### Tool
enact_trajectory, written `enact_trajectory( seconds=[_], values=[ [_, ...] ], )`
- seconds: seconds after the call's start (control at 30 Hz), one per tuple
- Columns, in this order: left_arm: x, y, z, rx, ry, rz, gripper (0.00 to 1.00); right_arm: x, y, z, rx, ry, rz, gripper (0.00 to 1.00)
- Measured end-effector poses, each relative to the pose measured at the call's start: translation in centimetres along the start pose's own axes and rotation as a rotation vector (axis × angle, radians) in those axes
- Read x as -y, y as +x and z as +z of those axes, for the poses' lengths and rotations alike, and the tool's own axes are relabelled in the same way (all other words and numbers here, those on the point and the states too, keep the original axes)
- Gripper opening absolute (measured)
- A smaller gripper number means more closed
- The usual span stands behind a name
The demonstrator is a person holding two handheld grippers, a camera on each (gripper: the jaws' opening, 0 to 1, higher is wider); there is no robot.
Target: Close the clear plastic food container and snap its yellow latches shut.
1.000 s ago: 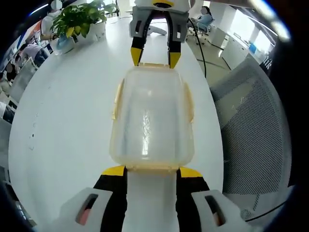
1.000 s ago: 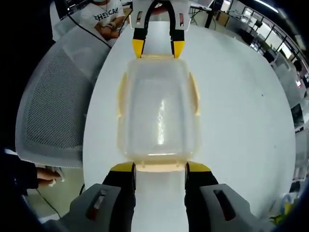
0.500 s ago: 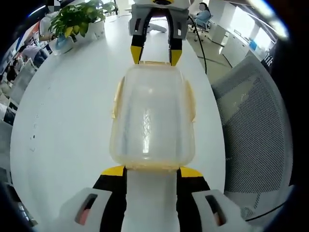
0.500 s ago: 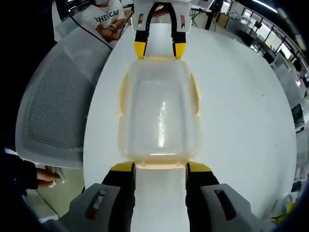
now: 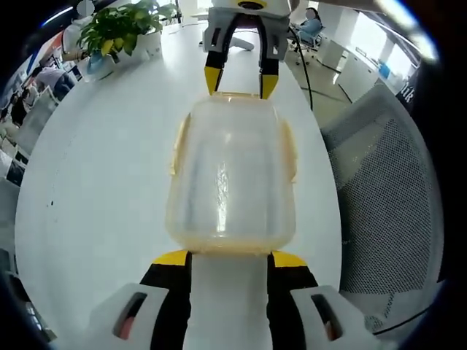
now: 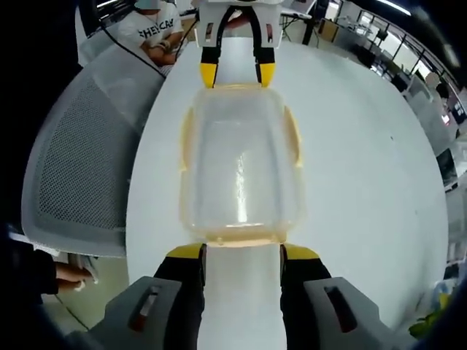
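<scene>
In the left gripper view, the container (image 5: pixel 231 175) lay on the white table (image 5: pixel 95 168), lid on; the left gripper (image 5: pixel 229 259), jaws apart, straddled its near end latch. In the right gripper view, the right gripper (image 6: pixel 241 252) stood equally open at the opposite end. To snap well, both should press their end latches evenly together.

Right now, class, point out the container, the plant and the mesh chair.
Container (image 5: pixel 230 175), left gripper view, middle of its clear lid.
Plant (image 5: pixel 120 28), left gripper view, its green leaves.
Mesh chair (image 6: pixel 76 168), right gripper view, its mesh back.
</scene>
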State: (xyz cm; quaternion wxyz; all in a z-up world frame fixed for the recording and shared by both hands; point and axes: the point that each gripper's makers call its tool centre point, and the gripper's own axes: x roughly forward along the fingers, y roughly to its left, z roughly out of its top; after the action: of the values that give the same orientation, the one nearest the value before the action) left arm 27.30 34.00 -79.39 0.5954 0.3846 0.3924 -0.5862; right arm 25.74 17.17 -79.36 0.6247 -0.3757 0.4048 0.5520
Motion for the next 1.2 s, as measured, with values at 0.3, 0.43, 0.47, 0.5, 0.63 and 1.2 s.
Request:
enact_trajectory(
  seconds=[0.3,0.43,0.47,0.5,0.63,1.2],
  values=[
    [-0.2,-0.8,-0.4,0.023,-0.068,-0.003,0.35,-0.2,-1.0,-0.2,0.023,0.139,0.021,0.41],
    [0.0,-1.5,-0.3,0.074,-0.160,-0.022,0.34,-0.1,-1.6,-0.1,0.060,0.241,0.021,0.39],
    [0.1,-1.6,-0.3,0.079,-0.184,-0.021,0.34,0.1,-1.7,-0.1,0.068,0.259,0.010,0.39],
    [0.0,-1.7,-0.4,0.091,-0.213,-0.019,0.34,0.2,-1.8,-0.2,0.079,0.289,0.007,0.39],
    [0.2,-1.9,0.1,0.156,-0.312,-0.028,0.31,0.4,-2.0,-0.1,0.106,0.368,0.005,0.38],
    [-1.2,-2.4,0.1,0.344,-0.841,-0.053,0.32,0.4,-1.7,1.1,0.237,0.661,-0.005,0.35]
  ],
)
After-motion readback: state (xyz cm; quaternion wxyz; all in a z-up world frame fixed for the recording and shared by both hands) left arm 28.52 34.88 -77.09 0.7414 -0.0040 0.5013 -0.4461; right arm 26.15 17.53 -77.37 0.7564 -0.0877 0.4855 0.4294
